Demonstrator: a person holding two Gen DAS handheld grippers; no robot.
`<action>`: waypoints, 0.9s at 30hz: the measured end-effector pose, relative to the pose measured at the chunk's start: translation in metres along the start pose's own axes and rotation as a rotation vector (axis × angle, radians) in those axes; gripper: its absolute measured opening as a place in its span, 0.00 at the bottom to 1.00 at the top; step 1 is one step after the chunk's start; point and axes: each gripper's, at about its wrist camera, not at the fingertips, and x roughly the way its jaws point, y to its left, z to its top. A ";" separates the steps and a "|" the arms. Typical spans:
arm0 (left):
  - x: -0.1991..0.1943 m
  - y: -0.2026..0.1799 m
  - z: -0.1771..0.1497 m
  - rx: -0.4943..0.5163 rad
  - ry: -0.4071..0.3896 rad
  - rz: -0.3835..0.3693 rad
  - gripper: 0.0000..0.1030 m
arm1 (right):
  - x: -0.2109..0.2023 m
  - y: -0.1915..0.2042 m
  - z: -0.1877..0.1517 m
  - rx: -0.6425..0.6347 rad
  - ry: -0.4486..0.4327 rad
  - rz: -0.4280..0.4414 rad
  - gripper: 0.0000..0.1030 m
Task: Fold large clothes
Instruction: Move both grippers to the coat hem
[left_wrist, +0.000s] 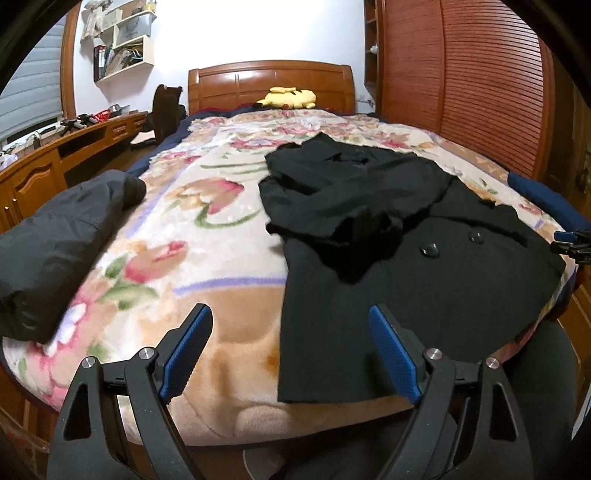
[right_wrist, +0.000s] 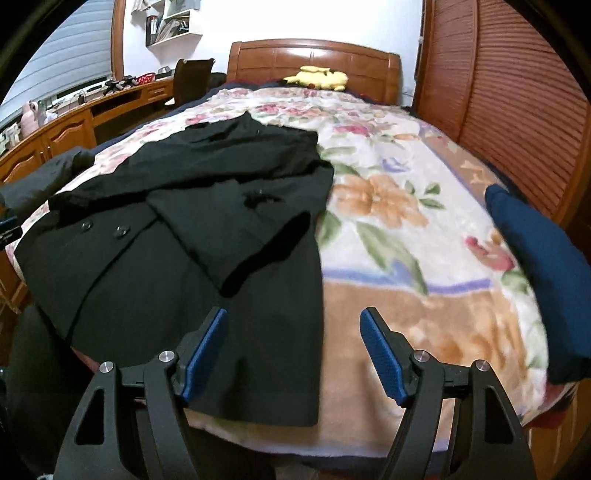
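Note:
A black double-breasted coat (left_wrist: 406, 229) lies flat on the floral blanket (left_wrist: 207, 243), hem toward me, both sleeves folded across its front. In the right wrist view the coat (right_wrist: 166, 229) fills the left half of the bed. My left gripper (left_wrist: 290, 314) hangs open over the coat's near left hem corner, nothing pressed between its blue pads. My right gripper (right_wrist: 294, 314) is open too, above the near right hem edge, holding nothing. Each gripper shows at the edge of the other's view: the right gripper (left_wrist: 572, 243), the left gripper (right_wrist: 9, 229).
A folded black padded jacket (left_wrist: 55, 251) sits at the bed's left edge. A folded navy garment (right_wrist: 546, 266) sits at the right edge. A yellow plush toy (left_wrist: 291, 98) lies by the wooden headboard (left_wrist: 269, 81). A desk (left_wrist: 55, 155) runs along the left, louvred wardrobe doors (left_wrist: 461, 81) along the right.

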 end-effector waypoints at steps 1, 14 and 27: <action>0.002 0.000 -0.003 -0.001 0.008 -0.009 0.84 | 0.002 0.000 -0.002 0.000 0.009 0.000 0.73; 0.015 -0.004 -0.014 -0.010 0.055 -0.043 0.65 | 0.021 0.014 -0.013 -0.016 0.049 0.049 0.68; 0.016 -0.007 -0.014 -0.005 0.059 -0.068 0.35 | 0.024 0.021 -0.017 -0.029 0.047 0.058 0.52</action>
